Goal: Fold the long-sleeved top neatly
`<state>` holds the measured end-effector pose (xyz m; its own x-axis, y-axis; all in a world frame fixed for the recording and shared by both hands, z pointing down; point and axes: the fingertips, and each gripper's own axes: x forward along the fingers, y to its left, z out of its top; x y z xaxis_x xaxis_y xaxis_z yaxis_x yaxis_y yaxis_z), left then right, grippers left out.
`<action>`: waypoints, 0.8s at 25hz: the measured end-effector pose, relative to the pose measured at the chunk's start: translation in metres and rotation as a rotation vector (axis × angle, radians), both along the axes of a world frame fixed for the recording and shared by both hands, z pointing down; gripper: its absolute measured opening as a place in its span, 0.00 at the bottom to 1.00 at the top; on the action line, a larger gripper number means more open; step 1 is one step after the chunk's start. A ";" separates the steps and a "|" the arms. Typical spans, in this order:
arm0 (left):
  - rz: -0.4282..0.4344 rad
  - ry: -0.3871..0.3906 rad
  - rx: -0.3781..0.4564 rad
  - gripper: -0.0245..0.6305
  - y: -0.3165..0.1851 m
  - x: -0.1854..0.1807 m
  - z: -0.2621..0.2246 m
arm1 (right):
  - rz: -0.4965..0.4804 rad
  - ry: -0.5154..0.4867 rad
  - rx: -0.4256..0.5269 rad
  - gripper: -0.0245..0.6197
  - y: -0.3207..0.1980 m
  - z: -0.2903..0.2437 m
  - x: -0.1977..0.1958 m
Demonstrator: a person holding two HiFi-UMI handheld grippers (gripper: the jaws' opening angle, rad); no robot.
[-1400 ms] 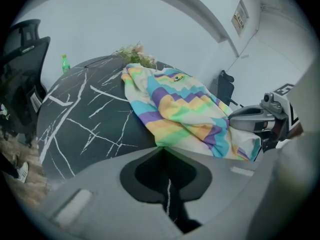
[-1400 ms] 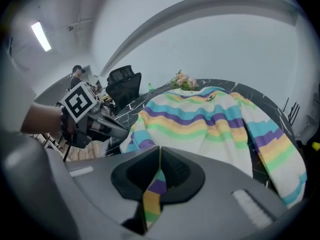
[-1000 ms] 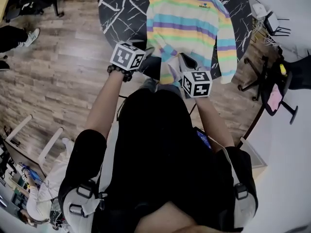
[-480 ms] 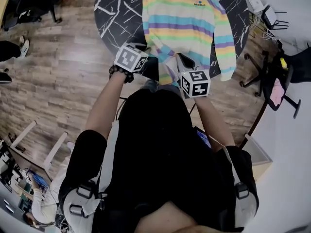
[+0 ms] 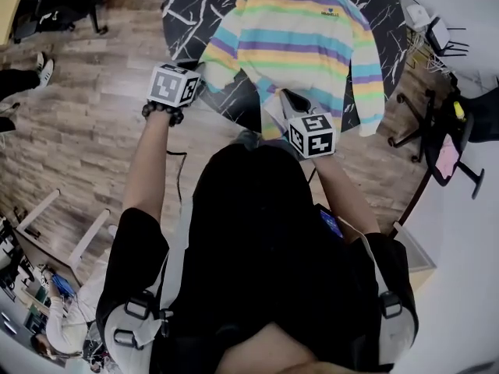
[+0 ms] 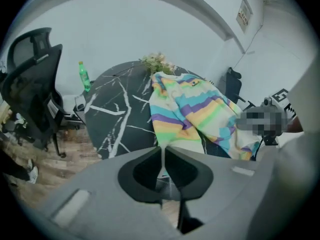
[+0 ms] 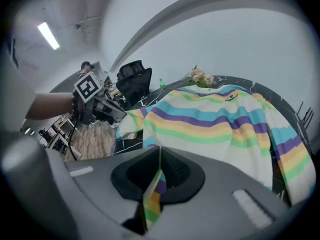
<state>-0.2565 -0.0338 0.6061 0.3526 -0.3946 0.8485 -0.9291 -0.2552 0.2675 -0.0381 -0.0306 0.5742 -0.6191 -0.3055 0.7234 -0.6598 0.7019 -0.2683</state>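
Now the left gripper (image 6: 163, 153) stands well to the left of the right gripper (image 7: 159, 151), while a second ago the two were just beside each other at the near edge of the top (image 5: 312, 41). Its jaws have just been closing. In the left gripper view they are pressed almost together on a thin pale strip of cloth, which I take to be the cuff of the sleeve (image 5: 218, 49). Before, this sleeve was bunched on the body of the top. Now it runs out in a line from the shoulder to the left gripper, near the left rim of the table (image 5: 183, 14).

The right gripper has kept its place. Its jaws are pressed together on the striped hem (image 7: 152, 204), and a fold of this cloth hangs down between them in the right gripper view.

The top lies face up on the round black table, with the collar far from the person and the hem at the near rim. The other sleeve (image 5: 366, 92) hangs over the table's edge at the right side.

I judge that this is the spreading step: the sleeve is pulled free so that the top can lie flat before any fold. No fold is made yet, so the task is at its start. The next move probably asks to lay this sleeve down without pulling the body askew, as the right gripper holds the hem.
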 end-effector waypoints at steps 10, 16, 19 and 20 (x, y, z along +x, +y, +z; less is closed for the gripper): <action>-0.070 -0.228 0.030 0.08 -0.031 -0.112 -0.027 | -0.219 -0.053 -0.064 0.06 0.036 -0.003 -0.061; -0.064 -0.258 0.040 0.08 -0.037 -0.106 -0.033 | -0.290 -0.069 -0.085 0.06 0.037 -0.001 -0.072; -0.066 -0.250 0.057 0.08 -0.045 -0.101 -0.035 | -0.319 -0.041 -0.080 0.06 0.025 0.003 -0.070; -0.062 -0.250 0.062 0.08 -0.046 -0.101 -0.036 | -0.321 -0.028 -0.084 0.06 0.023 0.004 -0.069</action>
